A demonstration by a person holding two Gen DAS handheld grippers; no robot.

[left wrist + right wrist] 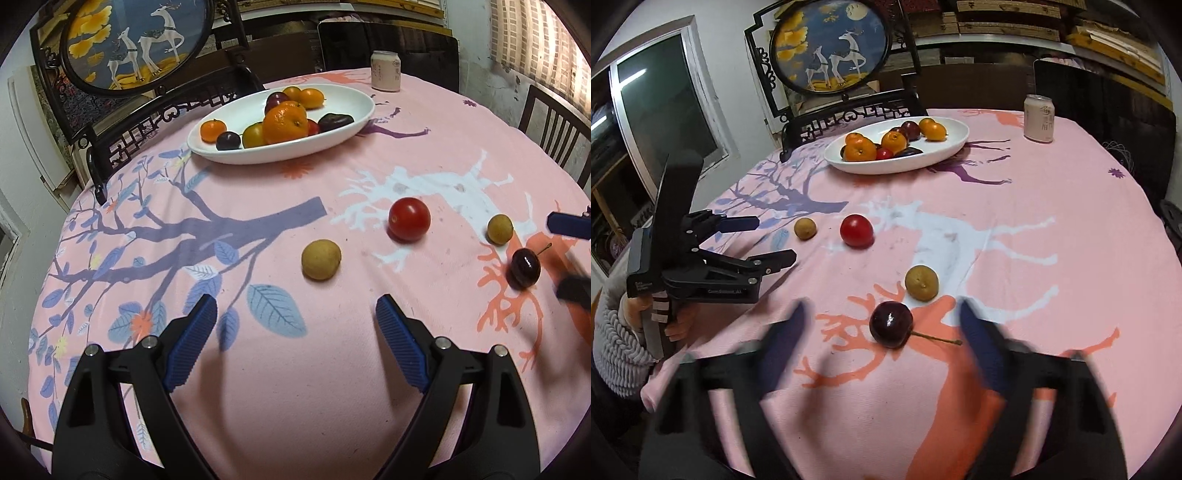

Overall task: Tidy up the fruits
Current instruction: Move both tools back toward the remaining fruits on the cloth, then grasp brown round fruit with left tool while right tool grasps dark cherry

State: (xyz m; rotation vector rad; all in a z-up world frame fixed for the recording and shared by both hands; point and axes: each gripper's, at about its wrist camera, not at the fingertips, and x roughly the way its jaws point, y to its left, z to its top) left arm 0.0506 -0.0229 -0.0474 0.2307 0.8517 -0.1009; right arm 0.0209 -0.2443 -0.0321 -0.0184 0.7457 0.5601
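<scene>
Four loose fruits lie on the pink tablecloth: a tan round fruit (321,259) (805,228), a red tomato (409,218) (856,230), a small yellow fruit (499,229) (921,282) and a dark cherry (525,267) (891,324) with its stem. A white oval plate (343,99) (955,133) at the back holds oranges, plums and other fruit. My left gripper (295,301) (775,240) is open and empty, just short of the tan fruit. My right gripper (882,309) (570,258) is blurred and open, with the cherry between its fingers, untouched.
A drink can (386,71) (1039,118) stands at the far edge of the round table. A carved dark stand with a deer picture (136,40) (831,48) rises behind the plate. A chair (554,122) is at the right. A hand (676,325) holds the left gripper.
</scene>
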